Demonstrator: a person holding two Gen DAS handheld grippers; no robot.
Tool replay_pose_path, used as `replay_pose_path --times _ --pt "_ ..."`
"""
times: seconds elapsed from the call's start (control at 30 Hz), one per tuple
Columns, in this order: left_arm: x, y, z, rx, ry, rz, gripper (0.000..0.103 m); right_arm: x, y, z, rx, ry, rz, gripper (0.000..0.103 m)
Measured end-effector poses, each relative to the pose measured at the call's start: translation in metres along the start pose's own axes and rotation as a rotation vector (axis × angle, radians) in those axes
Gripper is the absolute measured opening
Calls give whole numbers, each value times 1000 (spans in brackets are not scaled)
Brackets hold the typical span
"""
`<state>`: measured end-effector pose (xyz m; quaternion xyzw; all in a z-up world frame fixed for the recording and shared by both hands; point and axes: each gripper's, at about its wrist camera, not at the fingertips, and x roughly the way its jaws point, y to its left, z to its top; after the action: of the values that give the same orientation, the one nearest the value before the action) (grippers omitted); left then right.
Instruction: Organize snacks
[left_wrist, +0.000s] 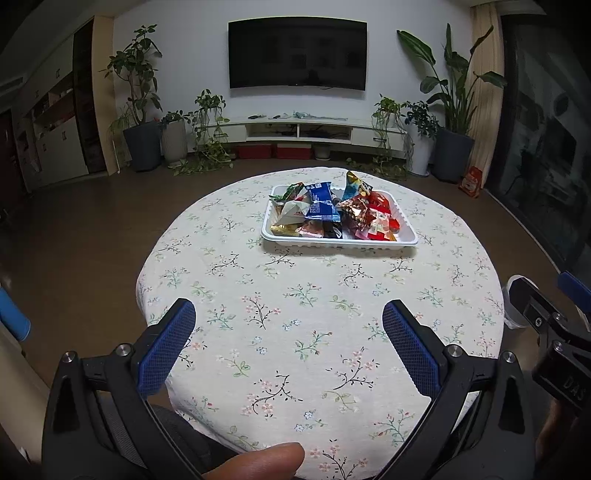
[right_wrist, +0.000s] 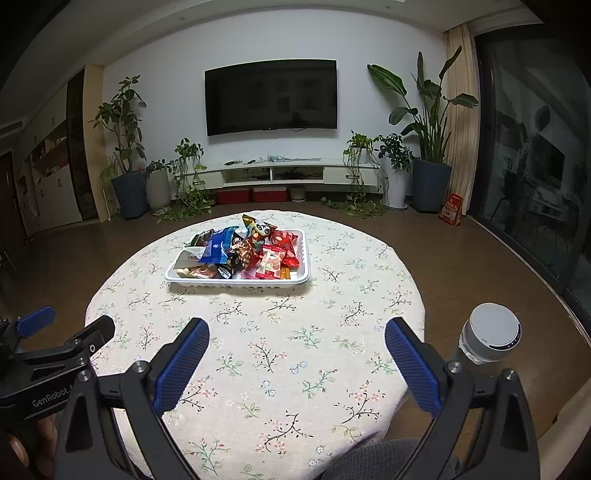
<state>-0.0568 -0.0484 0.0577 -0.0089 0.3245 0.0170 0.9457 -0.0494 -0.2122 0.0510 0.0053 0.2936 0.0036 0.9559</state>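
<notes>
A white tray (left_wrist: 340, 242) (right_wrist: 236, 281) on the far half of the round table holds several snack packets, piled: a blue packet (left_wrist: 322, 201) (right_wrist: 218, 245), red packets (left_wrist: 380, 218) (right_wrist: 284, 239) and a panda-print one (right_wrist: 259, 229). My left gripper (left_wrist: 290, 314) hangs open over the near part of the flowered tablecloth (left_wrist: 295, 295), well short of the tray, nothing between its fingers. My right gripper (right_wrist: 297, 330) is likewise open and empty, a similar distance from the tray. Each gripper shows at the edge of the other's view.
A thumb (left_wrist: 258, 461) rests at the bottom of the left wrist view. A grey-lidded bottle (right_wrist: 489, 332) stands off the table's right edge. Beyond the table are bare floor, potted plants (left_wrist: 140, 110), a low TV cabinet (left_wrist: 295, 131) and a wall TV (left_wrist: 297, 53).
</notes>
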Motion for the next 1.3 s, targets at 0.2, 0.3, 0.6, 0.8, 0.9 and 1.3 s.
replay_pose_path --times 0.2,0.3,0.6,0.8,0.9,1.3 --pt "1 1 0 -3 0 -4 103 0 1 -2 -3 6 1 98" --pt "1 1 0 -2 0 -4 103 0 1 -2 -3 6 0 98" --pt "2 2 -1 -2 2 -4 103 0 2 -2 -4 7 0 98" --pt "2 3 -1 -4 4 -5 103 0 1 -4 -7 10 0 98" --pt "3 3 -2 -5 4 -7 103 0 2 -4 -8 10 0 98" --pt "5 3 -2 -4 6 -7 103 0 1 -4 -9 13 0 98"
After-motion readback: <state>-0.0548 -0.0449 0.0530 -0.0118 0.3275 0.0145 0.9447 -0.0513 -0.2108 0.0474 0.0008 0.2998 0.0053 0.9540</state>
